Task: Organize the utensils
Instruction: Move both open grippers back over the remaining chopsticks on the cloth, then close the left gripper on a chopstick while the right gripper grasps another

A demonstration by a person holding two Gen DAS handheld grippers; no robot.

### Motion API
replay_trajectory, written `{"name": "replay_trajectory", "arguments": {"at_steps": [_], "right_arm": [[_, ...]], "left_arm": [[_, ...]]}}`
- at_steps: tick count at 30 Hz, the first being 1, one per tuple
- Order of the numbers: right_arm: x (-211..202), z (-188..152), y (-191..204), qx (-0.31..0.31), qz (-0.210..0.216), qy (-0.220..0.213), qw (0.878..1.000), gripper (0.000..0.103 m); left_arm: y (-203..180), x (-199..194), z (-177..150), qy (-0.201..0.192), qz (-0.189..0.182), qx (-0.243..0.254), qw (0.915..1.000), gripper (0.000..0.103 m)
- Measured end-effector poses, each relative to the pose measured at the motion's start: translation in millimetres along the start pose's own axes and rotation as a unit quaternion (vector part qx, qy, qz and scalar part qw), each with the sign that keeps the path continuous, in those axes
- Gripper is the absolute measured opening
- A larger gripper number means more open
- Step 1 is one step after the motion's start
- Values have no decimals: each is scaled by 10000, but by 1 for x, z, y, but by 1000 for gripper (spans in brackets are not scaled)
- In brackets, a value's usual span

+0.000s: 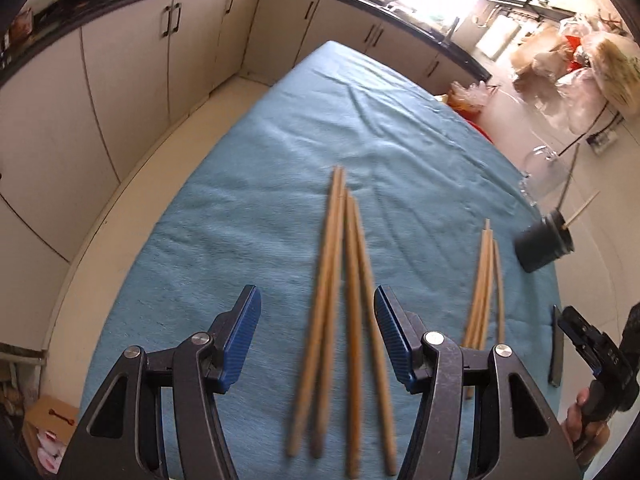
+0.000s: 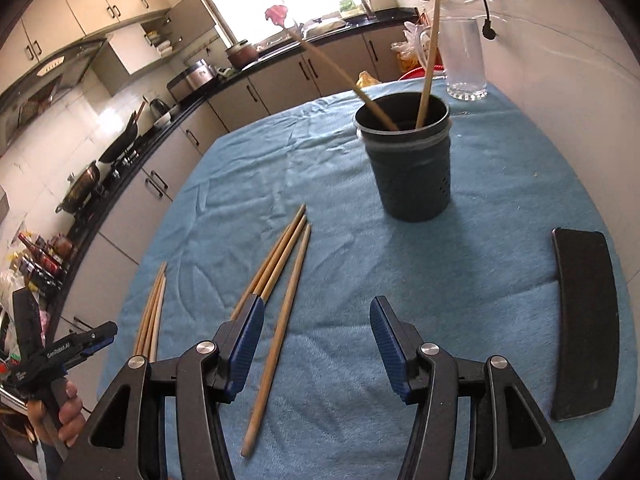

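Several wooden chopsticks (image 1: 340, 300) lie side by side on the blue cloth (image 1: 240, 200), running between the fingers of my left gripper (image 1: 318, 336). It is open above them and its pads touch nothing. A second bunch of chopsticks (image 1: 486, 280) lies to the right. In the right wrist view that bunch of chopsticks (image 2: 280, 272) lies by the left finger of my right gripper (image 2: 318, 340), which is open and empty; one stick reaches in beside the left pad. A black holder (image 2: 412, 168) with two chopsticks standing in it is ahead.
A flat black object (image 2: 584, 328) lies on the cloth at the right. A clear glass jug (image 2: 464, 60) stands behind the holder near the table's far edge. Kitchen cabinets (image 1: 132, 60) and floor surround the table. A hand (image 2: 68, 412) grips the left gripper's handle.
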State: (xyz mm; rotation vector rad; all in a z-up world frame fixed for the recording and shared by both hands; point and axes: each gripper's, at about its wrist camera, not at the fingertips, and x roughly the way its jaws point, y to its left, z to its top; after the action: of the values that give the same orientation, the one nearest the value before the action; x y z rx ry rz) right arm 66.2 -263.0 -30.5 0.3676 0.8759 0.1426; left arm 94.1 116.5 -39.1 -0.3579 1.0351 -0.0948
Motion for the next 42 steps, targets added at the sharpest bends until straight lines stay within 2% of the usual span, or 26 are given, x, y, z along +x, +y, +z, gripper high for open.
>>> {"name": "replay_trajectory", "arguments": {"at_steps": [3, 8, 10, 12, 17, 21, 29, 42], "right_arm": [[2, -3, 2, -12, -36, 30, 10000, 60], [2, -5, 3, -51, -117, 29, 9999, 60], [3, -6, 2, -30, -128, 50, 9999, 60], [5, -7, 1, 2, -126, 76, 9999, 60], [6, -8, 3, -28, -91, 89, 9999, 60], [6, -9, 3, -45, -81, 86, 9999, 60], [6, -8, -2, 31, -73, 80, 9999, 60], [13, -7, 5, -35, -22, 253, 9997, 60]], "left_arm": [[1, 8, 1, 96, -35, 40, 9999, 51], [-18, 16, -7, 229, -264, 378, 9987, 27], [-26, 20, -7, 311, -385, 438, 9978, 27], [-34, 27, -5, 446, -496, 525, 9964, 20], [-44, 46, 3, 676, -274, 537, 9959, 7], [-44, 57, 10, 767, -163, 515, 9956, 7], [-47, 51, 18, 728, -28, 562, 9958, 7], [-55, 73, 36, 887, 257, 609, 9939, 9]]}}
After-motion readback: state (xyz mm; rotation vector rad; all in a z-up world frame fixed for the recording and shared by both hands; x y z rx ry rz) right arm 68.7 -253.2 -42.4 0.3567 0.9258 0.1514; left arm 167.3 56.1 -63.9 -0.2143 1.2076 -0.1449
